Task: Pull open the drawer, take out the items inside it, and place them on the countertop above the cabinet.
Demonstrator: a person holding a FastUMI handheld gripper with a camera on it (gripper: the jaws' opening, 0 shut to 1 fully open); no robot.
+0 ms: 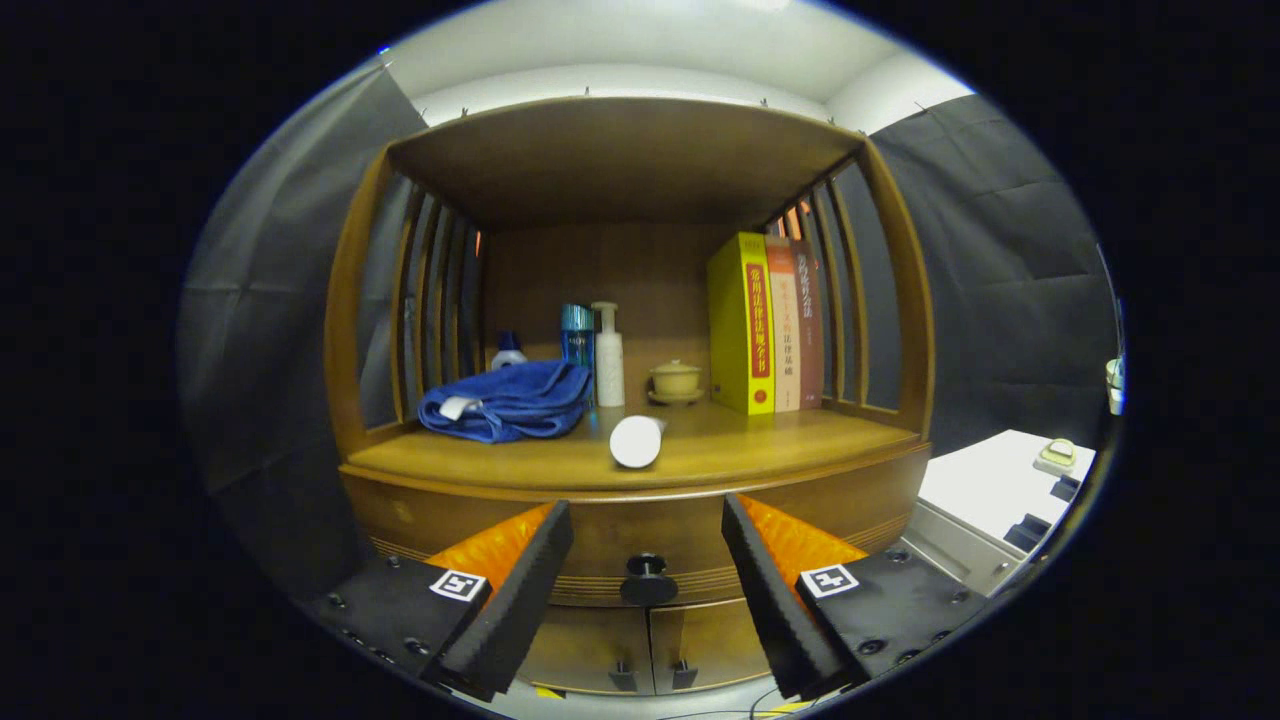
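Gripper (pixel 647 525) spread wide, holding nothing, fingers (pixel 512 590) parted to either side of the drawer knob (pixel 647 579). Knob dark and round, centred between the fingertips, a little beyond them, untouched. Drawer (pixel 640 545) shut, its front flush with the wooden cabinet (pixel 400 520), directly behind the knob. Contents of the drawer hidden; cannot tell what lies inside.

Above the knob, the countertop (pixel 780 440), a wooden surface under a slatted hutch. Straight above the knob, near the countertop's front edge, a white cylinder (pixel 637 441) lying on its side, round end facing the gripper. Up and left of the knob, a crumpled blue towel (pixel 508 400), with a small blue-capped bottle (pixel 508 350) poking up behind it. Above the knob toward the back of the countertop, a tall blue bottle (pixel 577 335) and a white pump bottle (pixel 608 355) standing upright, just beside each other. Slightly right of those, a small lidded cup on a saucer (pixel 676 382). Up and right of the knob, a row of upright books (pixel 765 325), the nearest one yellow, leaning against the hutch's right slats.

Below the knob, two cabinet doors (pixel 640 645), closed, small dark handles meeting side by side at the middle seam. Far right of the knob, beside the cabinet, a white unit (pixel 985 490) with a small pale object on top.
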